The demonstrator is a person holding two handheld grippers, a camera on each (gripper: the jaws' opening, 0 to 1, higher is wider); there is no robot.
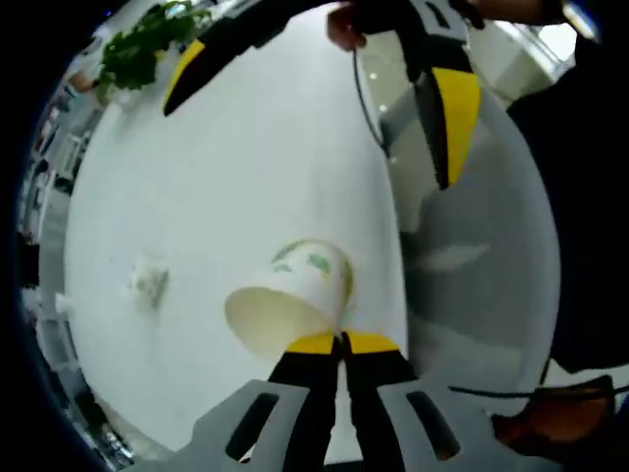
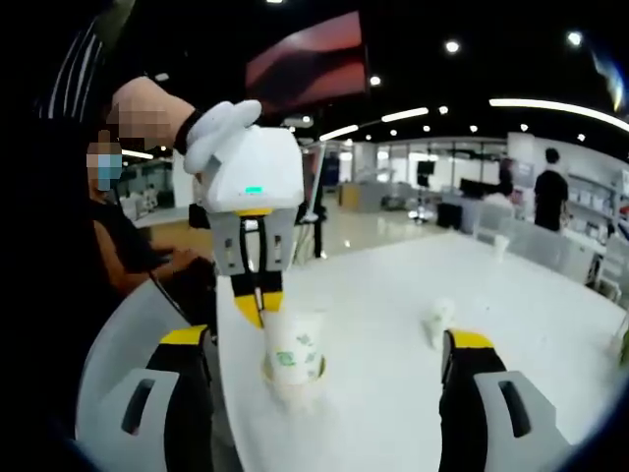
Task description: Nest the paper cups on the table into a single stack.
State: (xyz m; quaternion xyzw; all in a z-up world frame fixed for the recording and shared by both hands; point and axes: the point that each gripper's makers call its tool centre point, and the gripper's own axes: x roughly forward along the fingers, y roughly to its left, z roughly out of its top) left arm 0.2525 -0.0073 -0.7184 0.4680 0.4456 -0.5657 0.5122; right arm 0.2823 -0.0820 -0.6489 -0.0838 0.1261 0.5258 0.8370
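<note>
My left gripper is shut on the rim of a white paper cup with a green print. In the right gripper view that cup stands upright under the left gripper, its lower part in the mouth of a second cup on the white table. My right gripper is open wide, one jaw on either side of the two cups and not touching them. In the left gripper view the right gripper shows up top, jaws spread. A lone cup stands farther out on the table.
The held cup is close to the table's edge, with grey floor beyond. A potted plant stands at the far end of the table. A person's hand holds the left gripper; another person stands far off in the room.
</note>
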